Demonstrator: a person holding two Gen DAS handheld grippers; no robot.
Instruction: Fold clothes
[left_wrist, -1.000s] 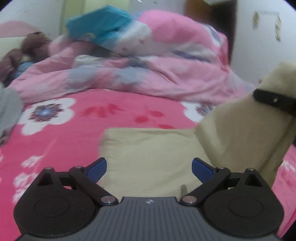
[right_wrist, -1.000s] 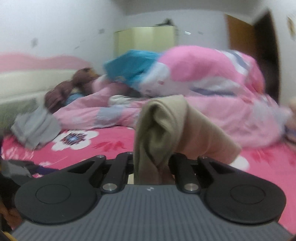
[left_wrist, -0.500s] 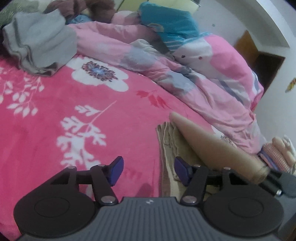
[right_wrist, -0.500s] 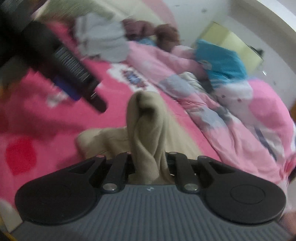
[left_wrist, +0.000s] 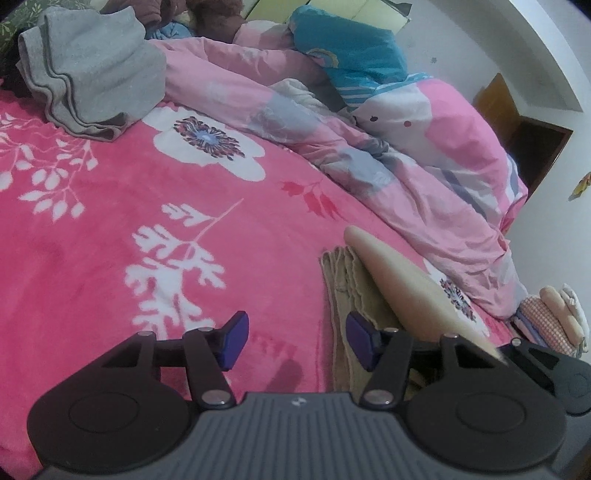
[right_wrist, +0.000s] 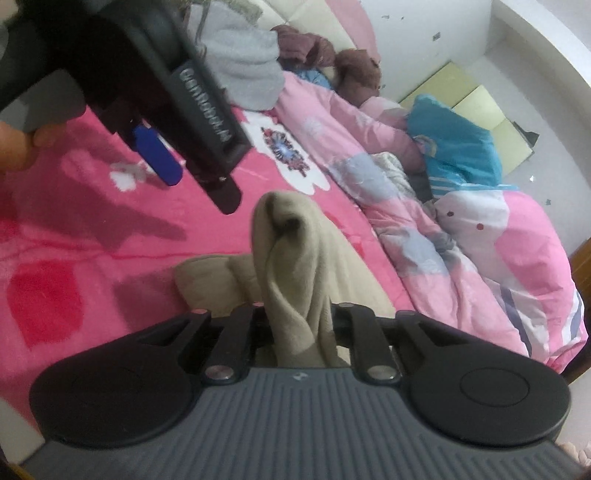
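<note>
Lowered since: soft beige garment (right_wrist: 295, 273), bunched, creased.

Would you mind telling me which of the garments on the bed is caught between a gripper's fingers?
The beige garment, bunched between the opening fingers of the right gripper. The grey garment lies untouched against the pink quilt.

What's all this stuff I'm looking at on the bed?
beige garment: one, tan, lying on the blanket, one end bunched between the right fingers
blanket: one, hot pink with white flowers, covering the bed
quilt: one, pale pink, heaped along the far side
grey garment: one, grey, folded, far left
blue cloth: one, teal, atop the quilt
folded stack: one, checked and cream, at the blanket's right edge
left gripper: fingers apart, empty
right gripper: fingers opening, beige garment between them
</note>
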